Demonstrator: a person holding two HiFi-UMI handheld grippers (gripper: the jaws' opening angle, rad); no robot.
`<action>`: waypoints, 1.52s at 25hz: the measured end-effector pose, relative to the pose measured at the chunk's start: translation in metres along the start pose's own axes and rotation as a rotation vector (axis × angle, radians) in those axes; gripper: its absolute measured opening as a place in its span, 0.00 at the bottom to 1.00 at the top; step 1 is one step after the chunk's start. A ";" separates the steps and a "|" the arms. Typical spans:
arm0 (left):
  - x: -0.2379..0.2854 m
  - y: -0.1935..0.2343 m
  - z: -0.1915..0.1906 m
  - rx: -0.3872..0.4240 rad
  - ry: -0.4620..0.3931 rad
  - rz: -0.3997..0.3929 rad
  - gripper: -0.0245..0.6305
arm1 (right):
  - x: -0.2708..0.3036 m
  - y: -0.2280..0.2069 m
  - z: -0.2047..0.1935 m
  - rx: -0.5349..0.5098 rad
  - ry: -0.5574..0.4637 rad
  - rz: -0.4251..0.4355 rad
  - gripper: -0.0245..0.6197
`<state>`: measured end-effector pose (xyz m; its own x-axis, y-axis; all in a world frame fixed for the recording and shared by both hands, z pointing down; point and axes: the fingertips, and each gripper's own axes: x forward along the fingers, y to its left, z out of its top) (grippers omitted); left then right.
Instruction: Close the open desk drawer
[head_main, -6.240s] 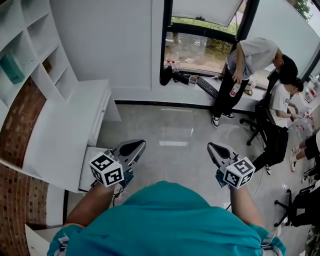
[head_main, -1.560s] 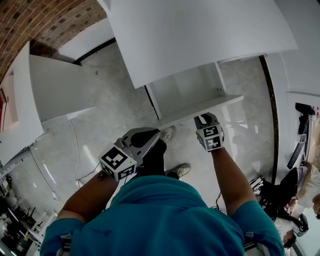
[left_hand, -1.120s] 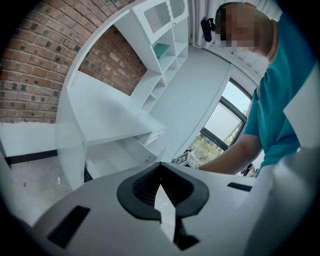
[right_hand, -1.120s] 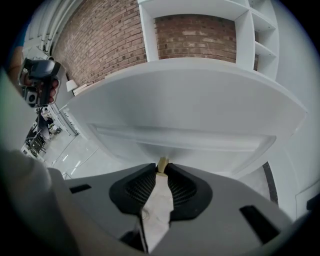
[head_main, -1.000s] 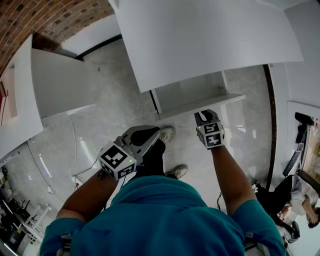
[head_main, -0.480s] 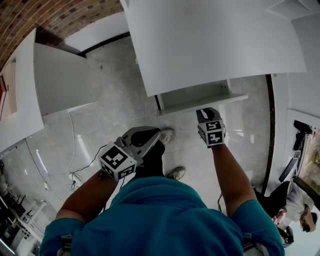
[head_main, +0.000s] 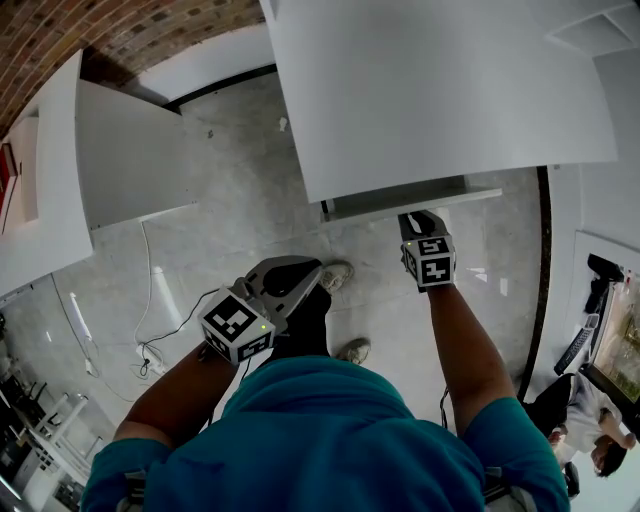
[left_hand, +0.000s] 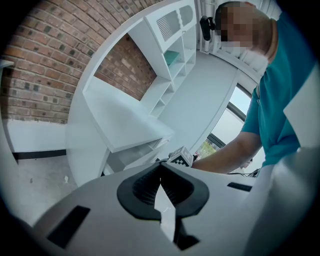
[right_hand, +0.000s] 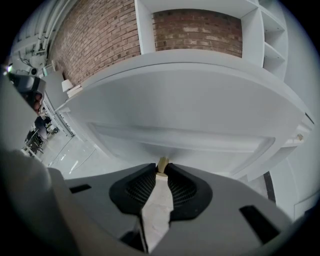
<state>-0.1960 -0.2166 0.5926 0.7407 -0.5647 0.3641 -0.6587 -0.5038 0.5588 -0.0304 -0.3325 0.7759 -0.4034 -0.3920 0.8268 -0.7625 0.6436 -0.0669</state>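
In the head view the white desk (head_main: 430, 90) fills the top. Only a narrow strip of its drawer (head_main: 410, 198) shows beyond the desk's edge. My right gripper (head_main: 420, 216) is at the drawer's front. In the right gripper view its jaws (right_hand: 161, 167) are closed on a small beige drawer knob (right_hand: 162, 162) on the white drawer front (right_hand: 185, 140). My left gripper (head_main: 300, 270) hangs over the floor to the left, apart from the desk. Its jaws (left_hand: 160, 167) are shut with nothing between them. The left gripper view also shows the drawer (left_hand: 132, 155) under the desk top.
A second white desk (head_main: 120, 160) stands at the left by a brick wall (head_main: 150, 25). A cable (head_main: 150, 300) lies on the marble floor. My shoes (head_main: 335, 272) are below the left gripper. A person (head_main: 600, 450) is at the lower right edge.
The drawer has slid in under the desk, from well out to a thin strip. My right gripper has gone with it toward the desk. The left gripper has barely moved.
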 end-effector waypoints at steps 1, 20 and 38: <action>-0.001 0.002 0.001 -0.003 -0.005 0.005 0.06 | 0.002 -0.001 0.002 -0.005 -0.001 -0.001 0.17; -0.015 0.017 0.003 -0.037 -0.039 0.085 0.06 | 0.033 -0.016 0.044 -0.029 -0.023 0.026 0.17; -0.011 0.005 0.015 -0.010 -0.032 0.022 0.06 | 0.023 -0.009 0.023 -0.034 0.068 -0.009 0.32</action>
<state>-0.2096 -0.2228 0.5806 0.7216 -0.5960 0.3523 -0.6732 -0.4850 0.5582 -0.0446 -0.3622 0.7831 -0.3604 -0.3535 0.8632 -0.7480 0.6624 -0.0410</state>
